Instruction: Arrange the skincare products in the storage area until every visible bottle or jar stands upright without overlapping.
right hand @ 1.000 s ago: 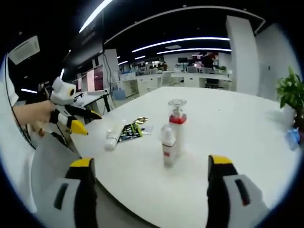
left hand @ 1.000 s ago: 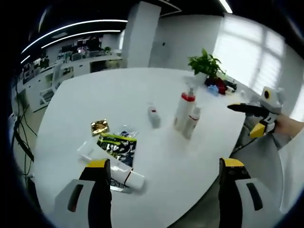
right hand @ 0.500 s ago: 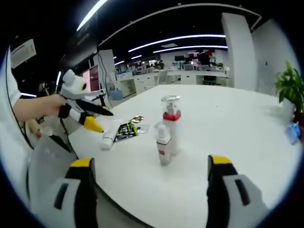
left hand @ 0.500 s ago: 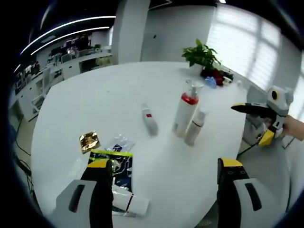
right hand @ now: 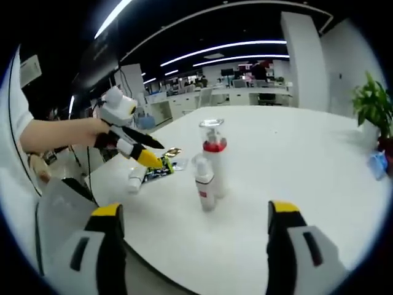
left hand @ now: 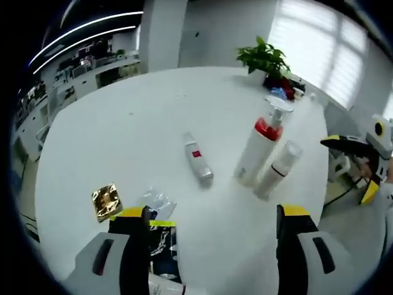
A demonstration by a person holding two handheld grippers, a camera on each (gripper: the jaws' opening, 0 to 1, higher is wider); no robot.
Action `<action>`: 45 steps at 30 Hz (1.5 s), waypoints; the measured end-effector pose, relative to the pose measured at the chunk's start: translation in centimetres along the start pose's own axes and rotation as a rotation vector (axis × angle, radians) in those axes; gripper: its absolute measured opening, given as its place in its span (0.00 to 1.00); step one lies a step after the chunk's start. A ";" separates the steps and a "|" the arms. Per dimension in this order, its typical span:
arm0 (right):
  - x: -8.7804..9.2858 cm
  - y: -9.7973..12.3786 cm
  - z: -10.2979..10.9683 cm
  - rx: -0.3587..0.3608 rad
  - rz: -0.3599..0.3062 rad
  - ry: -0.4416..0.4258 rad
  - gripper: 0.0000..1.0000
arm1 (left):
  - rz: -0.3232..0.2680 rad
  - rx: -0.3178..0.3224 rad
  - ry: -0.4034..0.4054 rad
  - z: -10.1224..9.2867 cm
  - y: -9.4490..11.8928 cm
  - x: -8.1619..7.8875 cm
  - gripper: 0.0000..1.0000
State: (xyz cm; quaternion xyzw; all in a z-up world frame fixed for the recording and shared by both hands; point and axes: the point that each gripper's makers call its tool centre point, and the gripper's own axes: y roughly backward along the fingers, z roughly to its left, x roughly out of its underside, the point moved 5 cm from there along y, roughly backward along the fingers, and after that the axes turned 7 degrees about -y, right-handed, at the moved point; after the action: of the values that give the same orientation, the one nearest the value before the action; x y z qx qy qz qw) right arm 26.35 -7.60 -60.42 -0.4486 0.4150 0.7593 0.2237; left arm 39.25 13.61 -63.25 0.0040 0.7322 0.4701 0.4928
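On the round white table (left hand: 135, 117) a tall white pump bottle with a red collar (left hand: 256, 150) stands upright, a smaller white bottle (left hand: 274, 172) right beside it. A small grey-white tube (left hand: 197, 158) lies flat left of them. My left gripper (left hand: 209, 258) is open above the table's near edge, over a black and yellow sachet (left hand: 161, 239) and a white tube end (left hand: 161, 284). My right gripper (right hand: 191, 246) is open, short of the same pump bottle (right hand: 212, 157) and small bottle (right hand: 203, 184). The left gripper (right hand: 132, 143) reaches in above a lying white tube (right hand: 136, 178).
A gold foil packet (left hand: 105, 199) and a clear wrapper (left hand: 157, 201) lie near the sachet. A potted plant (left hand: 265, 56) and small items stand at the table's far edge. The right gripper (left hand: 359, 147) shows past the table's right edge. Desks and monitors fill the room behind.
My left gripper has moved forward over the table, so the bottles and the lying tube look closer. In the right gripper view the left gripper has advanced toward the sachet and tube.
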 end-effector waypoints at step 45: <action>0.2 0.5 -3.0 0.079 -0.019 -0.090 0.94 | 0.287 -0.003 -0.008 3.7 -14.4 -5.0 0.43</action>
State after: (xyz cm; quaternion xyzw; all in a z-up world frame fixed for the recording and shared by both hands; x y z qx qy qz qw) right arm 27.43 -10.40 -61.13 -0.4087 0.4300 0.7594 0.2670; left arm 51.13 5.75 -69.90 0.1097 0.7215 0.5367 0.4235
